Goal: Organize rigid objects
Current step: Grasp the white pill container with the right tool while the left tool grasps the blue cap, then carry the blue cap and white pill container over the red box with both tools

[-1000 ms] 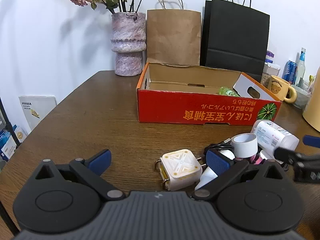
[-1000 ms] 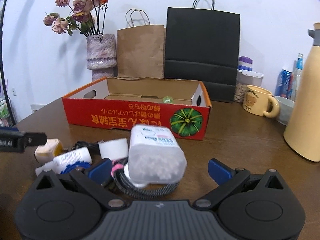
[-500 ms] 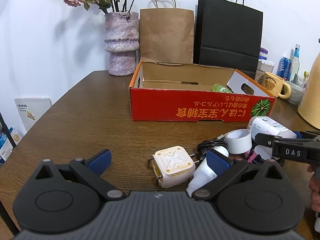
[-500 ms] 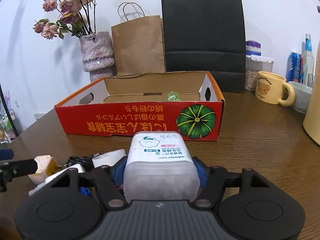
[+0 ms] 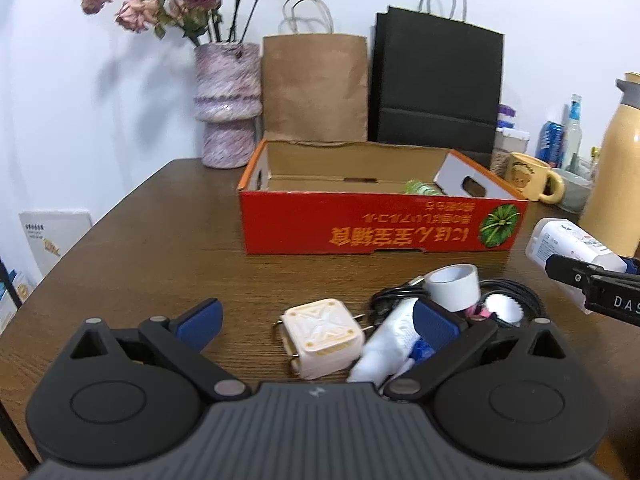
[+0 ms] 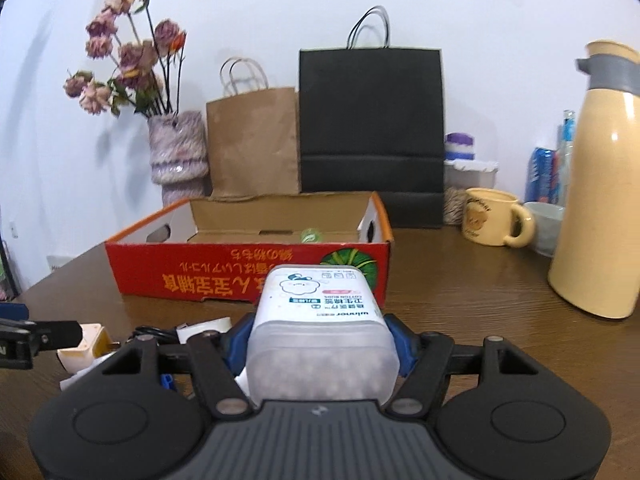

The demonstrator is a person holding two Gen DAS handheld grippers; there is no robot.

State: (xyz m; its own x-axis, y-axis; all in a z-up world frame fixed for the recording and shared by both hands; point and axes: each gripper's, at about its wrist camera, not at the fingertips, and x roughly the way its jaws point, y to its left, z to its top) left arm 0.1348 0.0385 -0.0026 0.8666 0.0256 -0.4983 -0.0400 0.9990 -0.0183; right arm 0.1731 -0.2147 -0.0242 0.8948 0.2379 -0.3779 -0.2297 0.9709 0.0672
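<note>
Both claws level: right claw (image 6: 320,344) clamps cotton-swab box (image 6: 320,328), left claw (image 5: 316,320) spread.

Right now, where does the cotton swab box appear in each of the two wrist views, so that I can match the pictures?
Left wrist view: the cotton swab box is at the far right edge, lifted off the table, clamped in the right gripper.
Right wrist view: the same box fills the lower centre, between the blue pads.
Shared landmark: the red cardboard box beyond it in both views.
</note>
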